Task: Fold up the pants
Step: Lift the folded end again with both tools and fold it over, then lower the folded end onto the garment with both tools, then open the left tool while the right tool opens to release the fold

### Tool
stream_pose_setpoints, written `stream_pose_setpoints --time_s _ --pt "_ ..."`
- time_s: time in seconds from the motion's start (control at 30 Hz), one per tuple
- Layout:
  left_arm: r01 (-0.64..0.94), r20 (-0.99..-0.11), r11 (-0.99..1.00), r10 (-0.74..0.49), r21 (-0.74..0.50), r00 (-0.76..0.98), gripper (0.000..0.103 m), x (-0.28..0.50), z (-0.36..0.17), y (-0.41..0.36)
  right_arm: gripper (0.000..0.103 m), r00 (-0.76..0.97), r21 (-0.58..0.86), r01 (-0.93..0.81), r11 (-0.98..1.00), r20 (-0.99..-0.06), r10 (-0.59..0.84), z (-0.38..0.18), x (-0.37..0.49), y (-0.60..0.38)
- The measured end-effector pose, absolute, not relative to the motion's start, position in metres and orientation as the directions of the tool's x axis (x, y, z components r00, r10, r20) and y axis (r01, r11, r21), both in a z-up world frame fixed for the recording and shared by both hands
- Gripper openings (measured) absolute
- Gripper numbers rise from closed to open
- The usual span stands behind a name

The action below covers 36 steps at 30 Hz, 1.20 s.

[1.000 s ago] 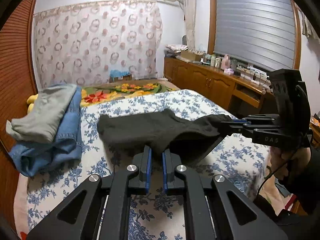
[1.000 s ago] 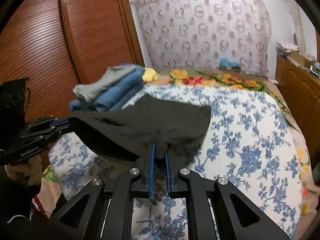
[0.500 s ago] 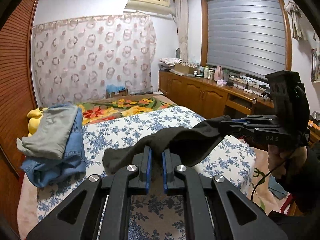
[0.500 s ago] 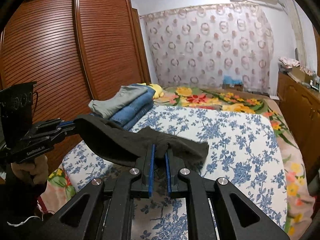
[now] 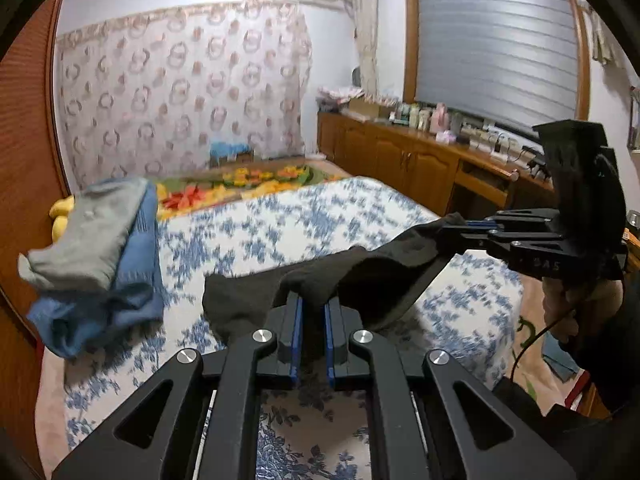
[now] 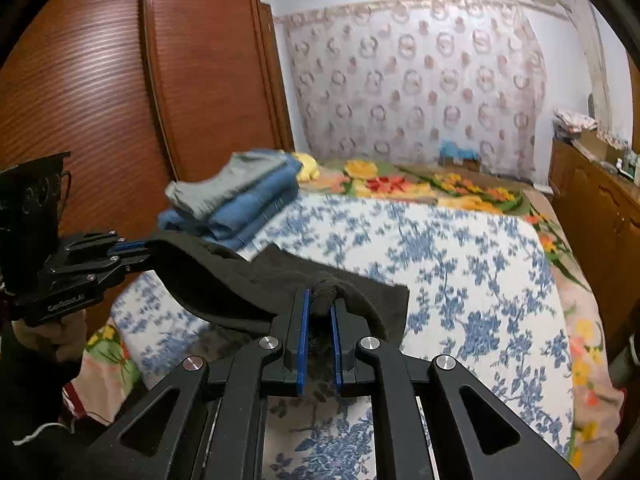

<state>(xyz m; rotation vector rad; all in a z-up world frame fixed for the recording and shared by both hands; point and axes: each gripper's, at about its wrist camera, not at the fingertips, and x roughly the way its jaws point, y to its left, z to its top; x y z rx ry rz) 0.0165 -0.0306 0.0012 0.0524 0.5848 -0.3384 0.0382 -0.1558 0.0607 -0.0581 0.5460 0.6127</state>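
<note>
Left wrist view shows your left gripper (image 5: 311,312) pinching a bunched edge of the black pants (image 5: 352,276), with your right gripper (image 5: 460,229) pinching the far end of the same edge off to the right. The pants hang between the two as a sagging band above the bed (image 5: 280,224), and only the lower, loose part seems to touch the quilt. In the right wrist view the right gripper (image 6: 319,308) has its pads pressed onto a small wad of cloth, and the left gripper (image 6: 134,249) holds the other end, on the side of the bed nearer the folded stack of grey and blue clothes (image 6: 240,196). The step in hand looks like carrying the held edge over the bed to lay a fold. To do it well, hold both pinches firm, spread your hands until the sag between them is gone, and keep the two ends level so the edge comes down straight. Lower the hanging part onto the quilt first, then bring the held edge across and line it up before you let go. Stay clear of the stack so the loose corner does not drag on it. The long axis of the pants runs from gripper to gripper, across the bed's width; which end is the waist I cannot tell.
</note>
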Motion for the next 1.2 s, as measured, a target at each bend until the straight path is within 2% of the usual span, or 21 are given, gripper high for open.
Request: stream_pose_setpoints --time_s 0.5,0.87,1.03,1.13,1.17,1.2 --pt "0.256 -0.585 0.966 -0.233 -0.045 0.777 0.01 0.066 -0.017 -0.022 0.009 0.683 0.078 -0.527 0.846 -0.554 0.477 0.054 0.108 -0.115" --pt "0.238 -0.609 0.97 -0.223 -0.057 0.761 0.011 0.074 -0.027 -0.02 0.009 0.665 0.089 -0.519 0.85 -0.583 0.467 0.038 0.125 -0.107" --pt "0.231 -0.607 0.972 -0.215 -0.052 0.765 0.023 0.074 -0.028 -0.019 0.009 0.663 0.09 -0.516 0.852 -0.588 0.464 0.034 0.128 -0.106" --pt "0.238 -0.595 0.969 -0.225 -0.058 0.772 0.039 0.071 -0.026 -0.017 0.009 0.658 0.095 -0.518 0.85 -0.591 0.467 0.032 0.131 -0.105" --pt "0.243 -0.591 0.968 -0.232 -0.063 0.772 0.048 0.07 -0.026 -0.016 0.009 0.657 0.094 -0.519 0.85 -0.592 0.466 0.031 0.132 -0.104" --pt "0.248 -0.587 0.966 -0.24 -0.068 0.773 0.051 0.069 -0.026 -0.015 0.009 0.658 0.09 -0.518 0.851 -0.594 0.463 0.03 0.133 -0.103"
